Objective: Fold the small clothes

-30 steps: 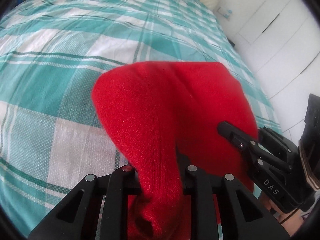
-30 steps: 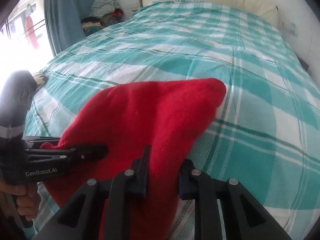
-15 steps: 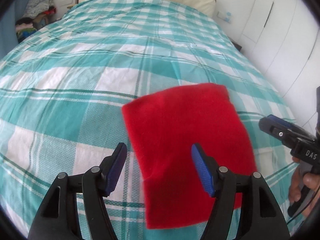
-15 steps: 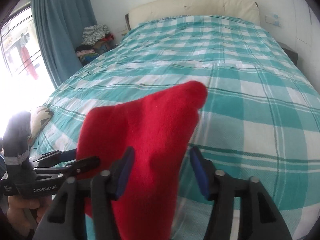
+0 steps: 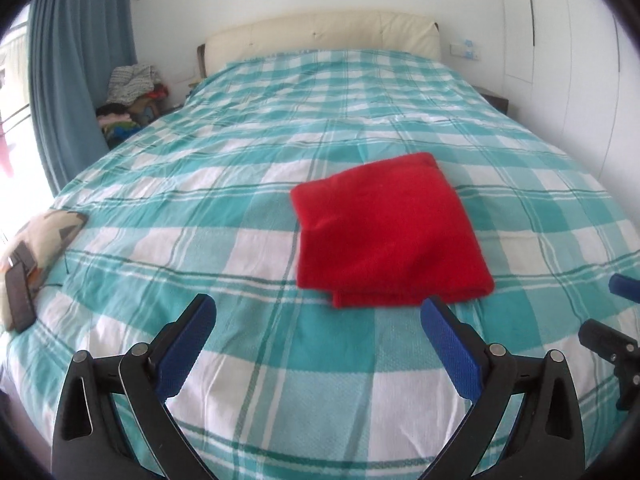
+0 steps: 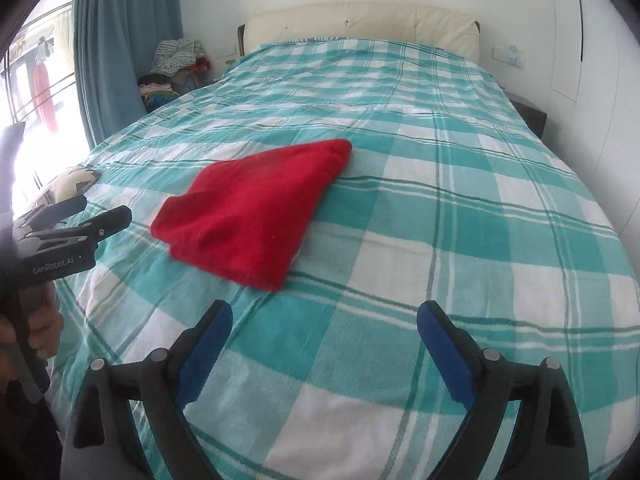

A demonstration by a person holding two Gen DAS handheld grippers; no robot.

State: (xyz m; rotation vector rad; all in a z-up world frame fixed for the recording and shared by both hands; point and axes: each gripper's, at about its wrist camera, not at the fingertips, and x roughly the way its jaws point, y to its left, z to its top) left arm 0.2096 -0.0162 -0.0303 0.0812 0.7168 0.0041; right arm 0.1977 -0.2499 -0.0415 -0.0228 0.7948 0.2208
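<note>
A folded red knit garment (image 5: 390,232) lies flat on the teal checked bedspread (image 5: 240,208); it also shows in the right wrist view (image 6: 252,212). My left gripper (image 5: 316,320) is open and empty, pulled back from the garment's near edge. My right gripper (image 6: 324,326) is open and empty, back and to the right of the garment. The left gripper also shows in the right wrist view (image 6: 80,216) at the left, and the right gripper's fingertips (image 5: 600,332) show at the right edge of the left wrist view.
A patterned cushion (image 5: 36,240) with a dark object on it lies at the bed's left edge. A pile of clothes (image 5: 132,96) sits beside the headboard (image 5: 320,36). Blue curtain (image 6: 120,40) at left, white wardrobe doors (image 5: 560,40) at right.
Both grippers let go of the red garment, opened wide and drew back toward the foot of the bed. The garment now lies folded flat on the bedspread.
</note>
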